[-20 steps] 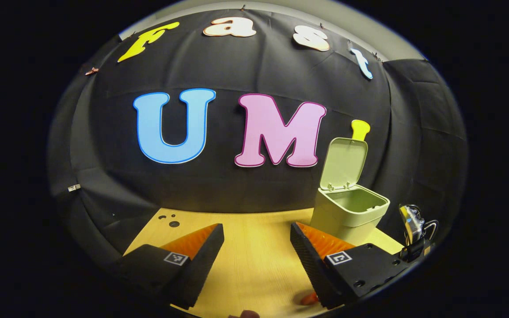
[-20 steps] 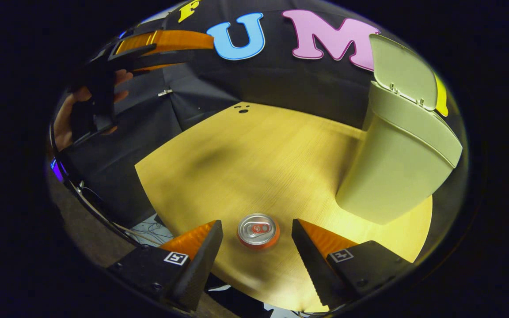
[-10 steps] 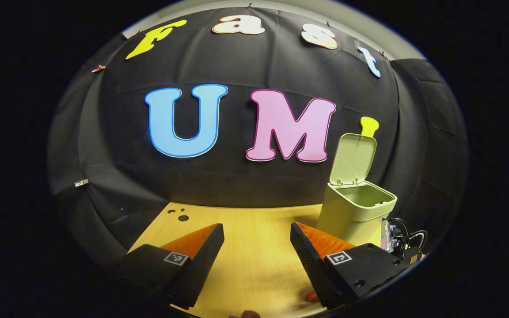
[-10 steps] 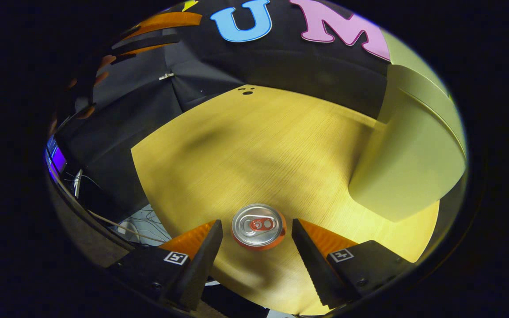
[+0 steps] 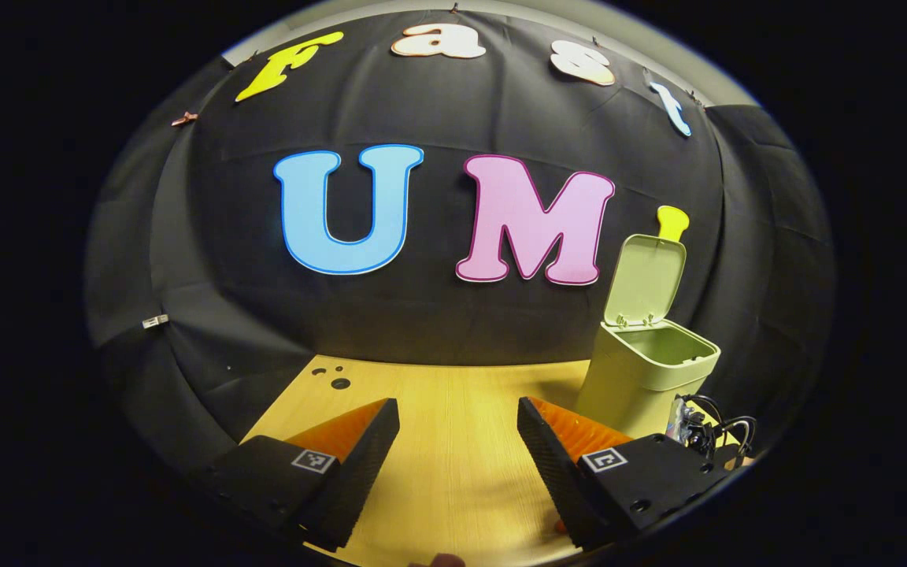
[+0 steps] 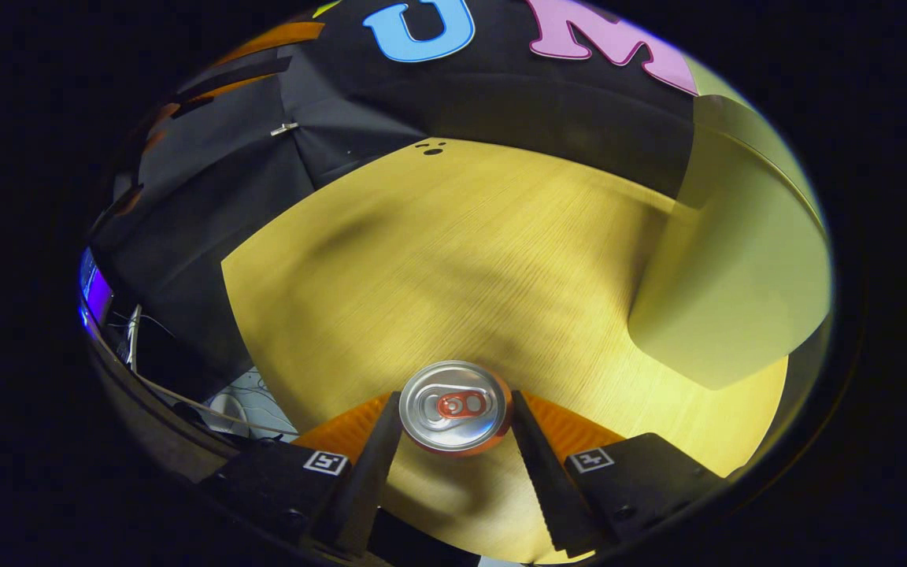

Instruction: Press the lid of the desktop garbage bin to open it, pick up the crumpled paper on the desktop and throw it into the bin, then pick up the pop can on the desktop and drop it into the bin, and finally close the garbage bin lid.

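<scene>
The pop can point(image 6: 453, 405) stands upright on the wooden table point(image 6: 461, 260), seen from above with its silver top and red tab. My right gripper point(image 6: 453, 400) reaches down over it, and both fingers press against its sides. To the right of the can stands the pale green bin point(image 6: 737, 283). In the left gripper view the bin point(image 5: 646, 378) stands at the right of the table with its lid point(image 5: 646, 279) raised upright. My left gripper point(image 5: 457, 409) hovers open above the table point(image 5: 453, 472) with nothing between its fingers.
The black cloth wall closes off the back and left of the table. Small holes point(image 5: 335, 382) mark the table's far left corner. Hardware with cables point(image 5: 705, 433) sits beside the bin. Beyond the table's left edge lie wires and a lit screen point(image 6: 95, 287).
My right gripper came down around the pop can and its fingers closed in onto the can's sides. The left gripper drifted left, so the bin slid rightward in its view.
</scene>
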`<act>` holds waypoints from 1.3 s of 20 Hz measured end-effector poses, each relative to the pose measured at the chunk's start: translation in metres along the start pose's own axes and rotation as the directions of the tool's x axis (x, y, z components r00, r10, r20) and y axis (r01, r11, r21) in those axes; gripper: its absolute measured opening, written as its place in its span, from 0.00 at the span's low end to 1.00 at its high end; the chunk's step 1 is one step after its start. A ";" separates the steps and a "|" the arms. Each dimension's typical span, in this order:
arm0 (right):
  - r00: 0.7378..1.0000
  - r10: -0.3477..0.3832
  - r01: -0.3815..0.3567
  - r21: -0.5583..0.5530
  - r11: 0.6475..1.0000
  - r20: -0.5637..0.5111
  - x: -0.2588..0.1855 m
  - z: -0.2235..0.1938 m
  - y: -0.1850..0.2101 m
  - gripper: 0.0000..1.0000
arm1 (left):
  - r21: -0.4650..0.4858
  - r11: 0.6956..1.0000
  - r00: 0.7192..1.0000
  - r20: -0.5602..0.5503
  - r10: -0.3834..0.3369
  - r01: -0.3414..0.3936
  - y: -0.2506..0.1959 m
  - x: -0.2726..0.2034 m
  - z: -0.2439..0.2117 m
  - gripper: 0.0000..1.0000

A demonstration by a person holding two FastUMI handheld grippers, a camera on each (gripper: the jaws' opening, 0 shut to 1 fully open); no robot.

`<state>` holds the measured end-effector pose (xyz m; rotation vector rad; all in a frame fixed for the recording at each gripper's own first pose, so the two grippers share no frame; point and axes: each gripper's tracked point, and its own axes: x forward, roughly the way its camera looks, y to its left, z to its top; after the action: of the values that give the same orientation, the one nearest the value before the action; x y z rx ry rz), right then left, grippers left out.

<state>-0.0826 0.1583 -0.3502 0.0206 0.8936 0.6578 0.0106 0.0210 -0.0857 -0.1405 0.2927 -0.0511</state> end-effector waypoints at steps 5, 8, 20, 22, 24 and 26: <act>1.000 -0.017 0.017 0.006 1.000 0.011 -0.007 0.001 -0.007 0.84 | 0.000 1.000 1.000 -0.001 -0.018 0.018 -0.004 0.007 0.001 0.98; 1.000 -0.014 0.013 0.043 0.999 0.025 -0.017 0.006 -0.007 0.84 | 0.001 0.999 0.999 0.002 -0.033 0.033 -0.008 0.009 0.002 0.98; 0.973 -0.032 0.003 0.128 0.992 0.230 -0.103 0.081 -0.016 0.83 | -0.042 0.997 0.998 -0.005 -0.062 0.062 -0.019 0.019 0.001 0.98; 0.962 -0.039 0.001 0.139 0.990 0.270 -0.119 0.099 -0.019 0.83 | -0.046 0.997 0.998 -0.006 -0.066 0.066 -0.021 0.021 0.001 0.96; 0.949 -0.046 0.000 0.143 0.990 0.313 -0.137 0.117 -0.025 0.83 | -0.046 0.996 0.997 -0.003 -0.072 0.072 -0.023 0.021 0.003 0.95; 0.932 -0.053 0.002 0.142 0.990 0.357 -0.154 0.136 -0.030 0.83 | -0.042 0.996 0.997 0.001 -0.079 0.079 -0.027 0.021 0.005 0.95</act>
<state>-0.0363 0.0849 -0.1617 0.2470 0.5806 0.5412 0.0316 -0.0061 -0.0830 -0.1939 0.2892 -0.1236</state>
